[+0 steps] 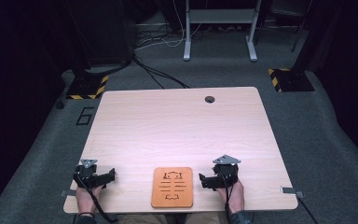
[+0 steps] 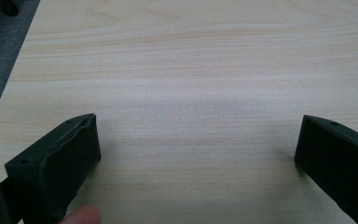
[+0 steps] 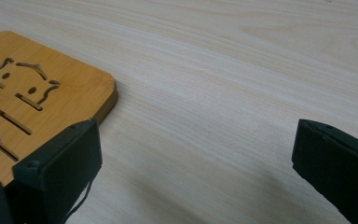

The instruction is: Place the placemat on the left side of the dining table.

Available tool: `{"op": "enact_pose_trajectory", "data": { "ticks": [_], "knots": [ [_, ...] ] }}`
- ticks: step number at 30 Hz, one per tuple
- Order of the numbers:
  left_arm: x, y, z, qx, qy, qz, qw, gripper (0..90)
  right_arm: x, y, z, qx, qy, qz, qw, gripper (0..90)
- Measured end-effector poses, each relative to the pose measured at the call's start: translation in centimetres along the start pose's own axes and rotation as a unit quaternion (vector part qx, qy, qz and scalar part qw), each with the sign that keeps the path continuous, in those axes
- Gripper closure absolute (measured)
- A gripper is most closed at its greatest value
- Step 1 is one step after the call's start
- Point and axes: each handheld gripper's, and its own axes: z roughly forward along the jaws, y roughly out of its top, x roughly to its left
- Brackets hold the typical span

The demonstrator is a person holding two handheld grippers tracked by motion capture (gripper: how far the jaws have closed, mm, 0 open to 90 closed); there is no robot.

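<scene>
Two grippers rest low on the pale wooden surface (image 1: 177,126), one at each side of a bamboo trivet (image 1: 172,187) that lies flat near the front edge. The left gripper (image 1: 109,177) sits well apart from the trivet, its jaws spread wide over bare wood, nothing between them. The right gripper (image 1: 204,181) lies just beside the trivet's right edge, jaws likewise released and empty; in the right gripper view the trivet's rounded corner (image 3: 103,88), with its cut-out slots, sits beside the left jaw. A fingertip (image 2: 80,216) shows at the bottom of the left gripper view.
</scene>
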Motion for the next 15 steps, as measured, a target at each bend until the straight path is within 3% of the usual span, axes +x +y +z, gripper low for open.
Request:
{"op": "enact_pose_trajectory", "data": {
  "ticks": [15],
  "knots": [
    [-0.1, 0.0, 0.0, -0.001, -0.002, -0.004, 1.0000, 0.0, 2.4, 0.8, 0.1, -0.001, 0.027, -0.016, 0.9995, 1.0]
  ]
}}
